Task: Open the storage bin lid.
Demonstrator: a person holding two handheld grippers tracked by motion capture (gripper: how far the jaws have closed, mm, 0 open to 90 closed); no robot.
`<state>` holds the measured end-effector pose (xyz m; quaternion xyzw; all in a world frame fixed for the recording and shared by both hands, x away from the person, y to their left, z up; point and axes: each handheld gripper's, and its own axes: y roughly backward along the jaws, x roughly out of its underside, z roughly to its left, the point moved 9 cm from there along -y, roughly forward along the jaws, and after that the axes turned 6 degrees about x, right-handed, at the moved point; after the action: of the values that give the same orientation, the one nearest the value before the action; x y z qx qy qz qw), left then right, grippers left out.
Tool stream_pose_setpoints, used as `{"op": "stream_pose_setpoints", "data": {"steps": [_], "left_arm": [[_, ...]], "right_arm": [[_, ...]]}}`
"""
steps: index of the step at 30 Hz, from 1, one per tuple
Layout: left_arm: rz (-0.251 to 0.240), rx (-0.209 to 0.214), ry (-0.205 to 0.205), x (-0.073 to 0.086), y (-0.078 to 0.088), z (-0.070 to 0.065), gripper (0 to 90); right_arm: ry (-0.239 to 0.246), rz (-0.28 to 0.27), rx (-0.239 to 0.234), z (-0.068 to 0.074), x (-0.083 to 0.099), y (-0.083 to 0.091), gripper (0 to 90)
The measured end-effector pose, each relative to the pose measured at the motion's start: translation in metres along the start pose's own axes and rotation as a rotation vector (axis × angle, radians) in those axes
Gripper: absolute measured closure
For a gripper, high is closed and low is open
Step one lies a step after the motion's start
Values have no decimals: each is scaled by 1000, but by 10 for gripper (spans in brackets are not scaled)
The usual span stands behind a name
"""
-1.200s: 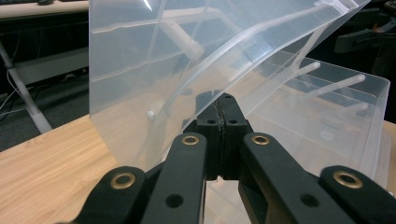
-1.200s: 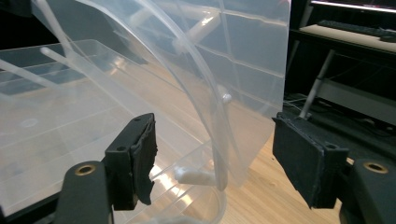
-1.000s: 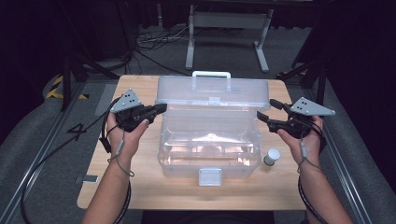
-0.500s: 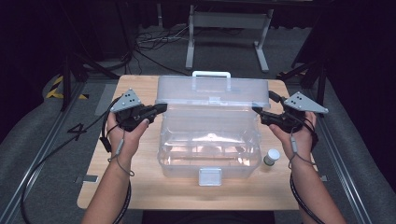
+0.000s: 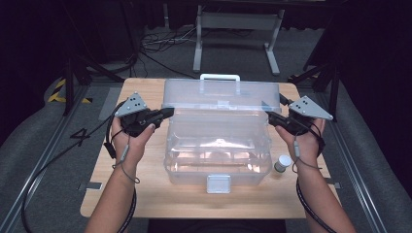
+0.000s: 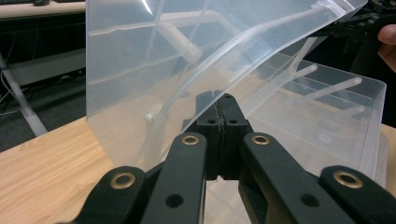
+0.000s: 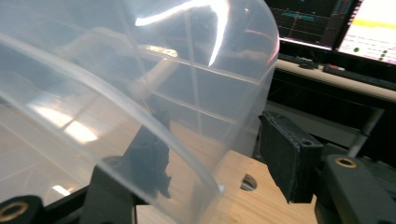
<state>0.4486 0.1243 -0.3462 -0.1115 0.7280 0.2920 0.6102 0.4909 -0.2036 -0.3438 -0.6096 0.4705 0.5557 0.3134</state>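
**Both grippers at the raised lid of the clear box**

High view: a clear plastic storage box [image 5: 217, 150] stands mid-table [image 5: 145, 194], its long axis running left to right, its hinged transparent lid [image 5: 221, 94] up at the far side. The left gripper [image 5: 163, 114] meets the lid's left end, the right gripper [image 5: 268, 116] its right end. A small white-capped bottle [image 5: 282, 163] stands just beside the box's right front corner.

Left gripper view: the jaws are pressed together on the lid's edge [image 6: 187, 93], pinching it.

Right gripper view: the jaws stand wide, straddling the lid's curved corner [image 7: 196, 140]; they have just been closing, pads not yet pressing. The right side looks next to clamp.
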Motion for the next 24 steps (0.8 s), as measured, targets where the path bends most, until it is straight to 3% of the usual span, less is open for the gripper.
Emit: {"op": "stream_pose_setpoints", "data": {"steps": [8, 24], "left_arm": [[2, 4, 3, 0, 0, -1, 895], [17, 11, 14, 2, 0, 0, 861]], "right_arm": [[-68, -9, 59, -1, -3, 0, 562], [-46, -42, 149, -1, -12, 4, 620]]}}
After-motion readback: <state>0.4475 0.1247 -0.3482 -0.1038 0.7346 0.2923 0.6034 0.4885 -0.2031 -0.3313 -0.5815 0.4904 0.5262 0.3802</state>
